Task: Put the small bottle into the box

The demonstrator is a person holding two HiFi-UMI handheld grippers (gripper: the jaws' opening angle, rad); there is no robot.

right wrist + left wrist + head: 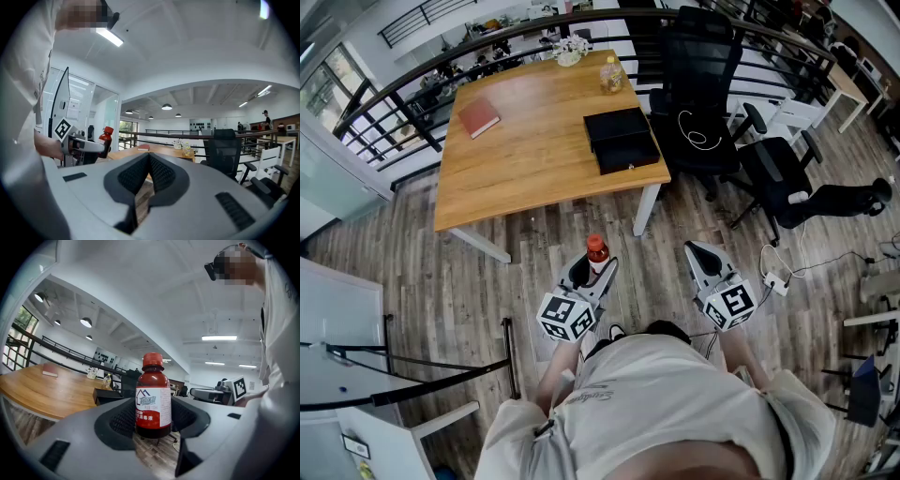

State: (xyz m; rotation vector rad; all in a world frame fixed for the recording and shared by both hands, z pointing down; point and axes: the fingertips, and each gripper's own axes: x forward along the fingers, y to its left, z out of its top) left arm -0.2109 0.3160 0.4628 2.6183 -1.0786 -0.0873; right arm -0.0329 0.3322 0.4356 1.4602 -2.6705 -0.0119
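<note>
Over plank floor (441, 272) short of the wooden table (534, 141) with the box (622, 141), left gripper (592, 273) clasps small bottle (597, 250); right gripper (695, 250) clenched empty

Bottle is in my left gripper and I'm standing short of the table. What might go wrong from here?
1. The left gripper grips the small bottle low on its body, so it may tilt or slip on the way.
2. The black box sits at the near right corner of the table; a nudge might push it off.
3. The office chair beside that corner may crowd the approach.
</note>
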